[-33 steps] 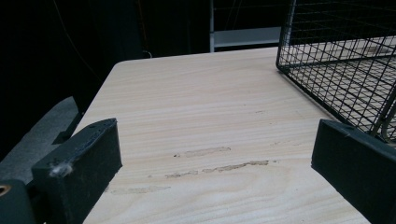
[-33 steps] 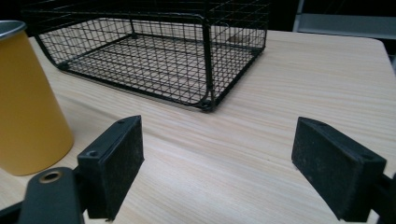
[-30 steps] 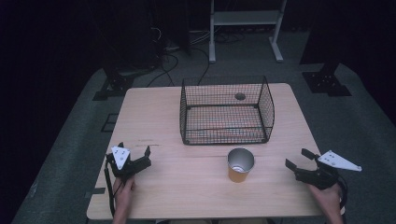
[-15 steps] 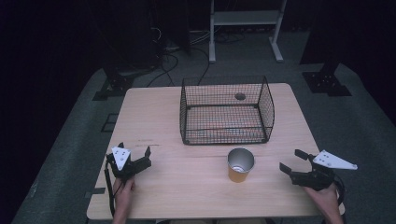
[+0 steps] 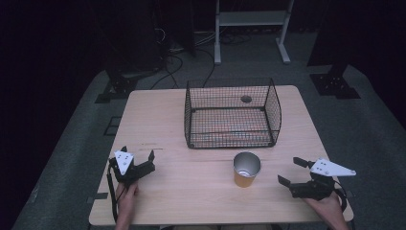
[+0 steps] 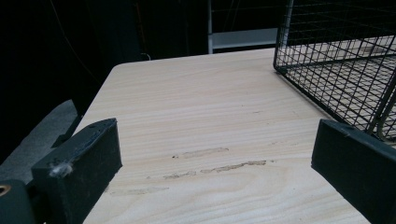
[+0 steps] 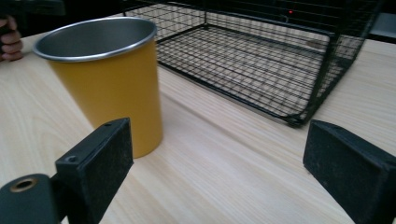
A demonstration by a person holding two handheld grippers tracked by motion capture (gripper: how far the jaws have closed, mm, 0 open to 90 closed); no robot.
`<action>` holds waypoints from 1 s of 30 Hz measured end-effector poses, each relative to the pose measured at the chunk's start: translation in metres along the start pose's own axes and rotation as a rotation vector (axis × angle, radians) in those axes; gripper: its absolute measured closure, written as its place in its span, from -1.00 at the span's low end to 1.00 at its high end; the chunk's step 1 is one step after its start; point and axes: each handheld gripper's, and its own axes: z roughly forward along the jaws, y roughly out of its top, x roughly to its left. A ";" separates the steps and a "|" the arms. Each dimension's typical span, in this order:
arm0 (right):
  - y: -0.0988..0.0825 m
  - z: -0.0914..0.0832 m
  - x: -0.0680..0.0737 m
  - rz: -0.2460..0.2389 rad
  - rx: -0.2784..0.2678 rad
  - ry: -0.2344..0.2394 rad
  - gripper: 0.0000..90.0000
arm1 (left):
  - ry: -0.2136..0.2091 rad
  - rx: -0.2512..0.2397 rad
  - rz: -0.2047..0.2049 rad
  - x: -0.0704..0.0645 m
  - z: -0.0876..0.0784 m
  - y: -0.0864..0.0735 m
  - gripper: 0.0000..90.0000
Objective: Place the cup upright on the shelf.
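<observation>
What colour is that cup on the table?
The cup is yellow-orange outside with a silvery metal rim and inside; the right gripper view shows it best.

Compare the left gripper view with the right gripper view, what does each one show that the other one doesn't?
Left gripper view alone: scuff marks on the wood and a white shelf frame in the dark behind. Right gripper view alone: the yellow metal cup with a steel rim, upright on the table, and a hand at the far edge. Both: the pale wooden table, the black wire basket, and open black jaws.

A dark studio-like lab: lone wooden table (image 5: 163, 115), stand bases (image 5: 333, 85), floor cables (image 5: 172, 57), grey carpet (image 5: 76, 129)
</observation>
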 end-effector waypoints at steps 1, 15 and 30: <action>0.001 0.001 0.003 -0.006 0.003 0.002 -0.83 | 0.000 0.000 0.001 0.000 0.000 0.000 -0.98; 0.007 0.014 0.023 -0.048 0.017 0.052 -0.83 | -0.002 -0.002 0.004 -0.001 0.000 0.000 -0.98; 0.012 0.033 0.036 -0.056 0.038 0.113 -0.93 | -0.003 -0.003 0.003 0.000 0.000 0.000 -0.98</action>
